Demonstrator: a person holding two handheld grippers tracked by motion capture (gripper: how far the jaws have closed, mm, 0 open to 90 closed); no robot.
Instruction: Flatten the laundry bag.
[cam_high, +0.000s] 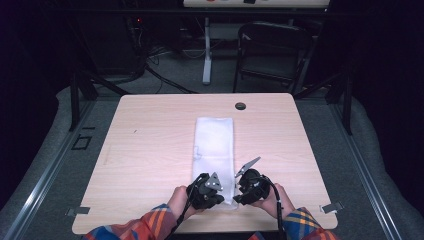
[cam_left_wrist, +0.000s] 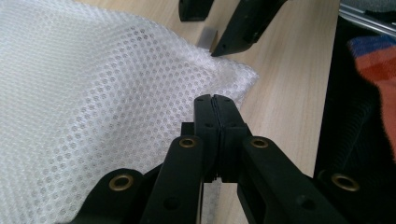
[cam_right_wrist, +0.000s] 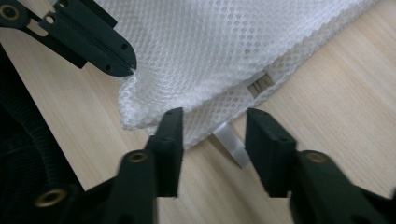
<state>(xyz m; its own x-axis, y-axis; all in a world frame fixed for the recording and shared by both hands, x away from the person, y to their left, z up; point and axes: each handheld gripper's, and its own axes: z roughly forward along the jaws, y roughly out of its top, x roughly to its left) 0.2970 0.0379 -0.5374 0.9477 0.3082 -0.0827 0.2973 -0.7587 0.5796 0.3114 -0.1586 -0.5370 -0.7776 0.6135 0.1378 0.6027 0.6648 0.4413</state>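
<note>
You've got: 1 white mesh bag (cam_high: 214, 150) | 2 grippers: left gripper (cam_high: 207, 191), right gripper (cam_high: 248, 184) | 1 table (cam_high: 150, 145) | 1 chair (cam_high: 270, 50)

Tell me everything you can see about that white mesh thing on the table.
The white mesh bag is a soft net fabric with small round holes, folded into a long narrow strip lying flat on the wooden table. A small tab sticks out at its near edge. The left hand-held gripper is shut on the near corner, lifting it slightly. The right hand-held gripper stands open at the same edge, beside the tab, one finger close against the fabric.
</note>
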